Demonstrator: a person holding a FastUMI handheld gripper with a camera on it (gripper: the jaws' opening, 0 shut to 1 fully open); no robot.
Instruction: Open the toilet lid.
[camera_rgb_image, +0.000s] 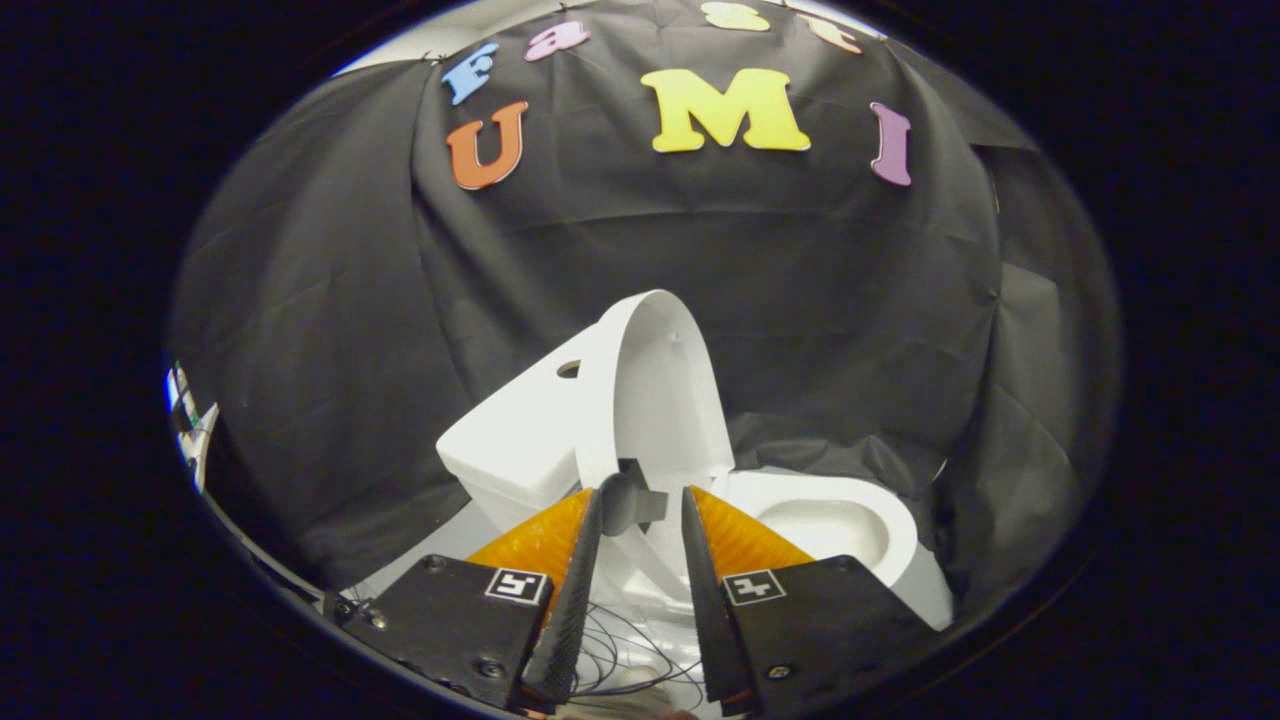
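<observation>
We start with the cloth (330, 300), which fills the upper half of the frame and drapes down both sides; it is only the booth's wall and touches nothing we need.

In the lower middle of the frame sits the toilet (520, 440), white, seen at a slant. Its tank lies to the centre left, with a small dark hole on its upper face, and the bowl (840, 520) opens to the lower right, its rim bare. We judge the bare rim to mean the job is done or nearly so.

The lid (655, 380) stands upright at the centre of the frame, leaning back toward the tank, its pale underside turned to the bowl. It seems to rest there by its own weight, though we cannot tell whether it touches the tank.

At the bottom centre, our gripper (642, 505) shows two dark fingers (575, 590) with orange backing. They are parted by a moderate gap and close on nothing. Just ahead of the tips, at the foot of the lid, is a small dark tab (632, 500); we take it for the lid's handle, which would explain why the fingers point there. It looks free of both fingers.

Thin wires (625, 650) trail at the very bottom between the fingers. Nothing else stands in the way.
</observation>
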